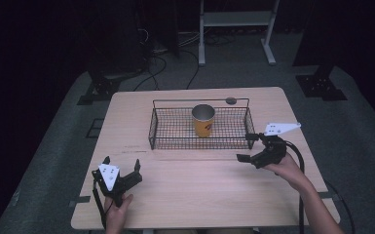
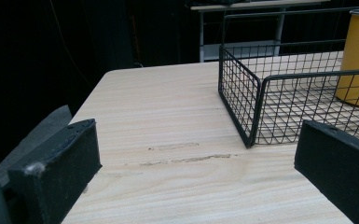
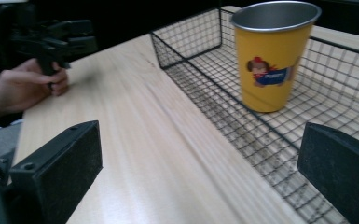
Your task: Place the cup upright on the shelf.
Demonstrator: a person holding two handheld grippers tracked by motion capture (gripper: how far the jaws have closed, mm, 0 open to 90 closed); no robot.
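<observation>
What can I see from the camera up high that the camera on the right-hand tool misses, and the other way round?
The high view alone takes in the whole table, the floor around it, a metal stand behind, and the right gripper from outside, open beside the wire basket. The right gripper view alone shows the cartoon print on the yellow cup and its own jaws close up. Both show the cup standing upright in the basket, the wooden tabletop, and the left gripper in the person's hand.

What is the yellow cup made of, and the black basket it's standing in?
The yellow cup looks like metal: its inside and rim are bare, dull silver, with glossy yellow paint and a cartoon print outside. The basket seems to be thin steel wire coated matte black, welded into a small square grid.
</observation>
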